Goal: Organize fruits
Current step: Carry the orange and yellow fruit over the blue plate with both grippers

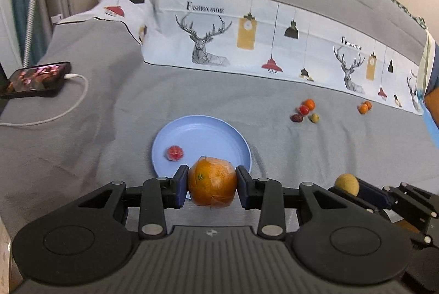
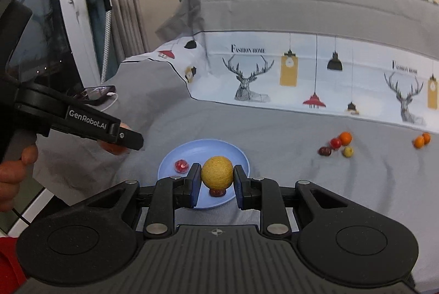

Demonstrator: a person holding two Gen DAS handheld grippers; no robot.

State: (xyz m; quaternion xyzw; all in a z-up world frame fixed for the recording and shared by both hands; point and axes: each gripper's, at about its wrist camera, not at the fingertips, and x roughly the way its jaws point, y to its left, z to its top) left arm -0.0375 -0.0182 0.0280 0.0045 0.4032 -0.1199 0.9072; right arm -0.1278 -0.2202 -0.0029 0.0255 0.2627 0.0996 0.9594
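A blue plate [image 1: 203,134] lies on the grey bed; it also shows in the right wrist view [image 2: 192,151]. It holds a small red fruit [image 1: 175,153] [image 2: 181,165] and a dark red fruit [image 2: 217,192]. My left gripper [image 1: 211,184] is shut on a wrapped orange [image 1: 211,181] at the plate's near rim. My right gripper [image 2: 216,178] is shut on a yellow-brown round fruit [image 2: 217,172] above the plate; that fruit also shows in the left wrist view [image 1: 347,184]. A cluster of small fruits [image 1: 305,110] [image 2: 336,146] and two small oranges [image 1: 364,106] [image 2: 422,140] lie at the right.
A phone [image 1: 35,78] with a white charging cable [image 1: 68,107] lies at the bed's left edge. A printed pillow [image 1: 247,41] and grey bedding rise behind the fruits. The left gripper's body [image 2: 82,121] and the hand holding it sit at the left of the right wrist view.
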